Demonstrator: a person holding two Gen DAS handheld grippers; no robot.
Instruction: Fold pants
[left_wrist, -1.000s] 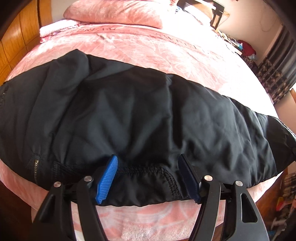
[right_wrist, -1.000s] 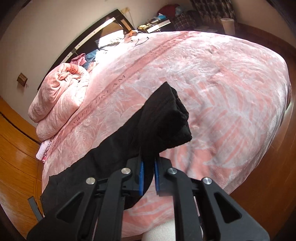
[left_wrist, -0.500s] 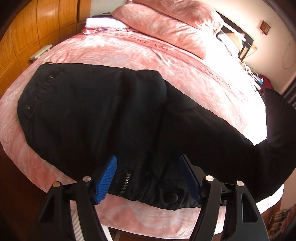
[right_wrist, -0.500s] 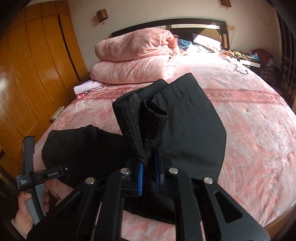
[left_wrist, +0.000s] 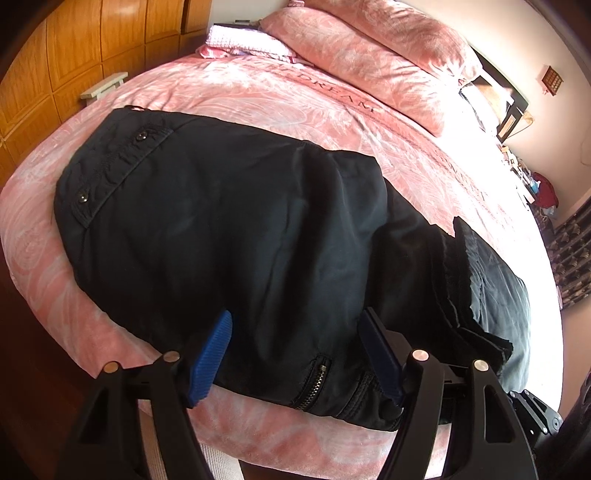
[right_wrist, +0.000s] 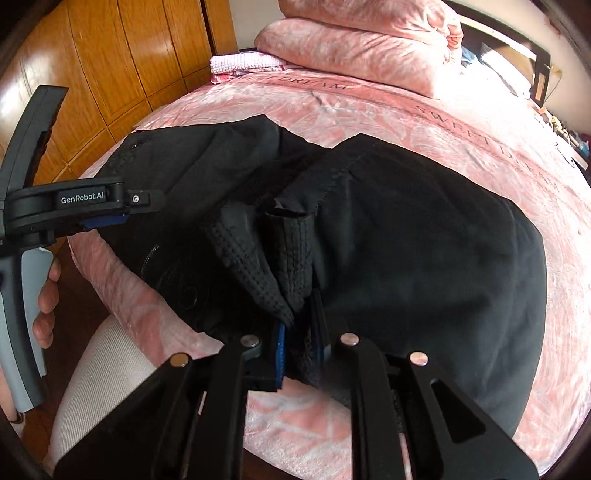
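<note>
Black quilted nylon pants (left_wrist: 236, 236) lie across the pink patterned bed (left_wrist: 295, 92), filling the frame centre; right claw (right_wrist: 299, 328) is clamped on the ribbed leg cuffs (right_wrist: 280, 254), which a second ago hung over the far right of the bed and now sit lower centre, over the waist half; so the lengthwise fold looks nearly made; left claw (left_wrist: 295, 350) stays spread wide at the zip edge, lower centre, gripping nothing; next judged: release cuffs, flatten.
</note>
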